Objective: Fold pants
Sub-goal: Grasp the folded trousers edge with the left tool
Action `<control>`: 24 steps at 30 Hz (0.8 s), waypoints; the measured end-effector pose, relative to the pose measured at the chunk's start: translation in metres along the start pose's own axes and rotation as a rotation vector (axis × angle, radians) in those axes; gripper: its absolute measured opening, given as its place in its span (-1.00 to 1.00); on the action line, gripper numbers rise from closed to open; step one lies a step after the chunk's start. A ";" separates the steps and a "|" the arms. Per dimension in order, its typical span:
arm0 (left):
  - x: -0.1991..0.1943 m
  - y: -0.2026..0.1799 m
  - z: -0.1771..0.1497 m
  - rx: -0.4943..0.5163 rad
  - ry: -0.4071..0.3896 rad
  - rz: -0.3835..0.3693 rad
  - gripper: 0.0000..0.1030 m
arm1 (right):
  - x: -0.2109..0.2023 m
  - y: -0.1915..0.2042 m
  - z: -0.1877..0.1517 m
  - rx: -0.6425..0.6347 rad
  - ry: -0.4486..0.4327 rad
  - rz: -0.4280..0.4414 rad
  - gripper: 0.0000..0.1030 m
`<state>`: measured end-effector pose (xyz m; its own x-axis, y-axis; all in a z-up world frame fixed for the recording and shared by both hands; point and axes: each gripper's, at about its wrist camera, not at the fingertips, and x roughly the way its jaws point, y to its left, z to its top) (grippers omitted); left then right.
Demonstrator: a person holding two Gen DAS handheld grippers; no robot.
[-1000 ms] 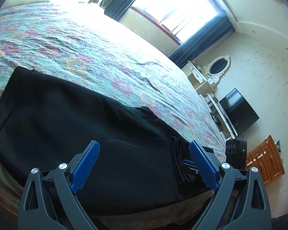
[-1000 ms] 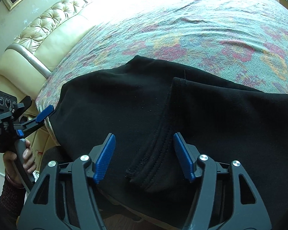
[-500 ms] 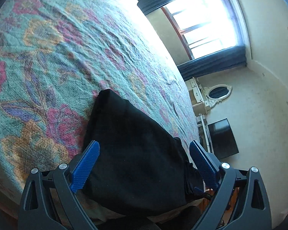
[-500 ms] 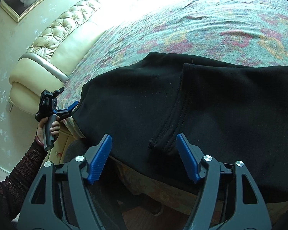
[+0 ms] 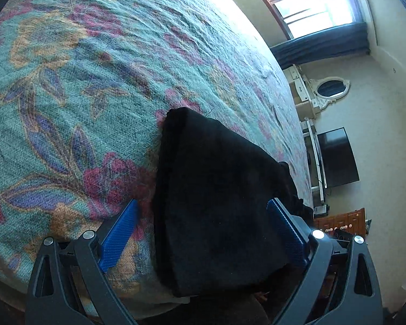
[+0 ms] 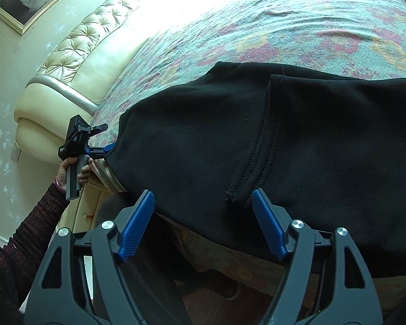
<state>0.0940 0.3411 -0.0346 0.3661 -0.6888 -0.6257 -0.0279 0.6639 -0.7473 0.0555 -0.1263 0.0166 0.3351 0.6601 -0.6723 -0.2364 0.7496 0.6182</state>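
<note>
The black pants (image 6: pixel 297 140) are lying on the bed (image 6: pixel 270 19), folded hem just ahead of the right gripper (image 6: pixel 203 222), whose jaws have been opening, released. The left gripper (image 5: pixel 203 233) is straddling the pants' end, unclenched; a shallow pinch risks lifting one layer only.

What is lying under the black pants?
The black pants lie on the floral bedspread, which shows all around them. The part of the bedspread directly beneath them is covered and cannot be seen.
</note>
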 end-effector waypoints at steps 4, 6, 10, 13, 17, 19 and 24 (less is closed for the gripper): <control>0.015 -0.010 0.003 0.001 0.023 -0.080 0.82 | -0.001 0.005 0.000 0.007 0.004 0.029 0.52; 0.020 -0.016 0.000 0.044 0.033 -0.073 0.82 | -0.003 0.006 -0.001 0.015 0.007 0.044 0.52; 0.014 -0.004 0.001 0.014 -0.008 -0.135 0.82 | -0.006 0.005 -0.002 0.025 0.007 0.056 0.52; 0.017 -0.012 -0.001 0.018 -0.010 -0.094 0.82 | -0.002 0.003 -0.003 0.032 0.010 0.057 0.52; 0.034 -0.022 -0.007 0.047 0.024 -0.036 -0.57 | -0.001 0.001 -0.005 0.035 0.007 0.060 0.52; 0.039 -0.016 -0.009 0.016 0.028 -0.004 -0.58 | -0.003 -0.001 -0.005 0.039 0.004 0.064 0.52; 0.028 -0.025 -0.014 -0.009 -0.016 -0.031 -0.60 | -0.015 -0.007 -0.008 0.057 -0.021 0.056 0.52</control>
<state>0.0922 0.3015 -0.0363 0.3813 -0.7041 -0.5990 -0.0250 0.6399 -0.7680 0.0449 -0.1410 0.0188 0.3418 0.6996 -0.6275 -0.2031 0.7070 0.6775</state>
